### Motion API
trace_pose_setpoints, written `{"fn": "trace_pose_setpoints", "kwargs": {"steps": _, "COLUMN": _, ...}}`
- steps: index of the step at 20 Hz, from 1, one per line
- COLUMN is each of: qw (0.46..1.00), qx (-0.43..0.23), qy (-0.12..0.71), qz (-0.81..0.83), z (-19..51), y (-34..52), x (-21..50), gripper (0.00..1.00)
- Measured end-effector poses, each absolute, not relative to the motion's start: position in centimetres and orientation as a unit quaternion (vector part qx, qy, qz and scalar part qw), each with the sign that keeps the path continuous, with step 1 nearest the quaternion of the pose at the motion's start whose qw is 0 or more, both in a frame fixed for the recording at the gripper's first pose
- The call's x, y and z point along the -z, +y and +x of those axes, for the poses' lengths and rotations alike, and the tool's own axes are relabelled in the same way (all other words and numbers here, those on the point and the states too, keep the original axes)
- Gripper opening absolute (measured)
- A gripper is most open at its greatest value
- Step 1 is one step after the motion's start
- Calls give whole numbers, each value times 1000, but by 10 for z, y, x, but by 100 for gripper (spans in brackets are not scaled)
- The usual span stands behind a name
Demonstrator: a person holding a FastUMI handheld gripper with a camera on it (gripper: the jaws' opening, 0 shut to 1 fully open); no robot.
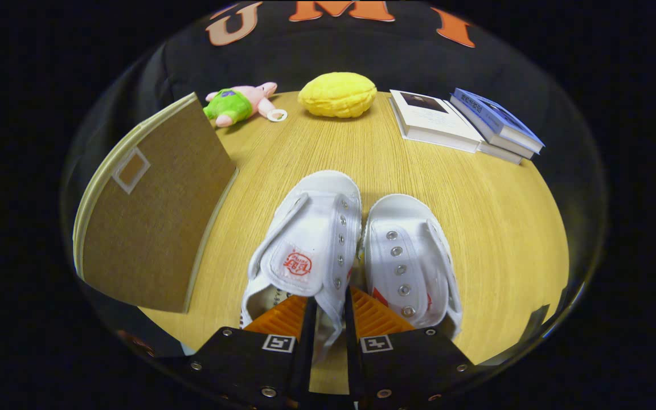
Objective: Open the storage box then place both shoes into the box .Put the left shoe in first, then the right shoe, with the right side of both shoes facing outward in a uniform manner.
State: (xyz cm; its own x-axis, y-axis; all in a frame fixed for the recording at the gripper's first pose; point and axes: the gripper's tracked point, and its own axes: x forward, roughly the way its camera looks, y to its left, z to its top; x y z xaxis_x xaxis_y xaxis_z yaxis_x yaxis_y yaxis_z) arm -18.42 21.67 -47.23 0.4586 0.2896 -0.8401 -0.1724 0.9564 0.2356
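Gripping the inner side wall of the left-hand white canvas shoe (pixel 311 239), your gripper (pixel 328 319) has its two fingers drawn close together with that strip of canvas caught between them — one finger sits inside the shoe's opening, the other in the gap between the two shoes. Both press on the fabric near the heel end, so the jaws are pinching the shoe rather than standing spread.

The second white canvas shoe (pixel 410 267) lies just beside the first, on its right, the two touching or nearly so along their eyelet rows, toes pointing away from you. Both rest on the wooden table (pixel 493 228).

To the left of the shoes stands the brown fabric storage box (pixel 151 222), its flat face with a small label frame tilted toward you; you cannot tell from here whether it is open.

Beyond the shoes, along the far side of the table, lie a pink plush pig in green (pixel 240 103), a yellow plush bun (pixel 337 94), and a stack of books (pixel 464 122) — well apart from the fingers.
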Motion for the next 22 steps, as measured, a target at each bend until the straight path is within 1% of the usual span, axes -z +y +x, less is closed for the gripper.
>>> {"fn": "trace_pose_setpoints", "kwargs": {"steps": 2, "qw": 849, "qx": -126, "qy": 501, "qz": 110, "z": -178, "y": 220, "x": 473, "gripper": 24}}
{"fn": "trace_pose_setpoints", "kwargs": {"steps": 6, "qw": 849, "qx": -123, "qy": 498, "qz": 130, "z": -169, "y": 222, "x": 475, "gripper": 20}}
{"fn": "trace_pose_setpoints", "kwargs": {"steps": 7, "qw": 844, "qx": -117, "qy": 504, "qz": 140, "z": -168, "y": 220, "x": 475, "gripper": 17}}
{"fn": "trace_pose_setpoints", "kwargs": {"steps": 8, "qw": 839, "qx": -108, "qy": 510, "qz": 156, "z": -168, "y": 219, "x": 475, "gripper": 10}}
{"fn": "trace_pose_setpoints", "kwargs": {"steps": 10, "qw": 831, "qx": -97, "qy": 518, "qz": 177, "z": -167, "y": 218, "x": 472, "gripper": 2}}
{"fn": "trace_pose_setpoints", "kwargs": {"steps": 11, "qw": 831, "qx": -92, "qy": 518, "qz": 179, "z": -167, "y": 218, "x": 468, "gripper": 1}}
{"fn": "trace_pose_setpoints", "kwargs": {"steps": 17, "qw": 833, "qx": -90, "qy": 495, "qz": 229, "z": -158, "y": 232, "x": 417, "gripper": 1}}
{"fn": "trace_pose_setpoints", "kwargs": {"steps": 22, "qw": 844, "qx": -103, "qy": 454, "qz": 265, "z": -134, "y": 245, "x": 348, "gripper": 1}}
